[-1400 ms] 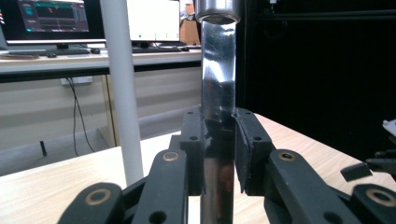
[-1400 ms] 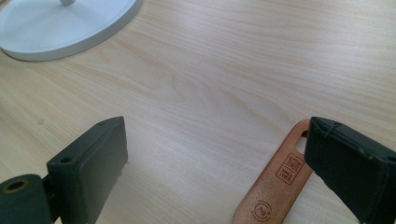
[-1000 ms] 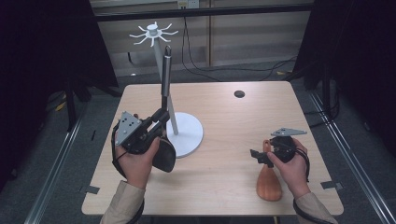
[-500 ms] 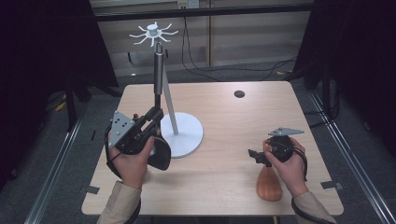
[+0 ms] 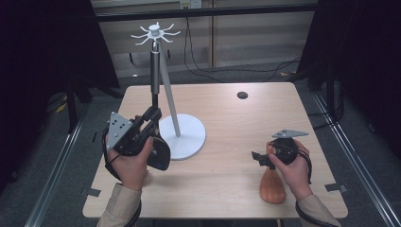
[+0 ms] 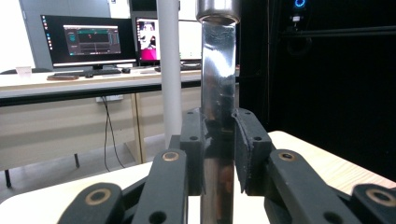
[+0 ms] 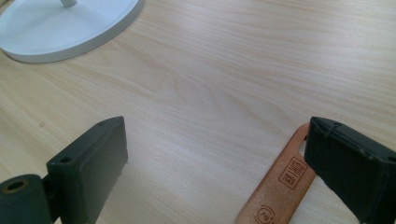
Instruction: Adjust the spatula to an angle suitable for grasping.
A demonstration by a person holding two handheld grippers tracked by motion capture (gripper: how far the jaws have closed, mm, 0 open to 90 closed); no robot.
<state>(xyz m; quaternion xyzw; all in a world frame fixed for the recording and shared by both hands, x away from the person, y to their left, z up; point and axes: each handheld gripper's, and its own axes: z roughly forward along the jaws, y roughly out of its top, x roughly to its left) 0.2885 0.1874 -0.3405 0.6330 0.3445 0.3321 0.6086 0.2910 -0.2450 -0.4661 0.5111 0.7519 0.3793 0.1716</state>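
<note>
My left gripper is shut on a utensil with a shiny metal handle and a black head. It holds the utensil upright, just left of the white stand's pole. In the left gripper view the jaws clamp the metal handle, and the white pole rises behind. The stand's hook crown is above the handle's tip. My right gripper is open low over the table, beside a wooden spatula. The spatula's handle lies by the right jaw of that gripper.
The stand's round white base sits left of centre on the wooden table; its rim also lies ahead of the right gripper. A small dark disc lies near the far edge. Cables and dark frames surround the table.
My left gripper has carried the utensil left and slightly toward the person, so the handle now stands left of the pole. The right gripper has hardly moved.
</note>
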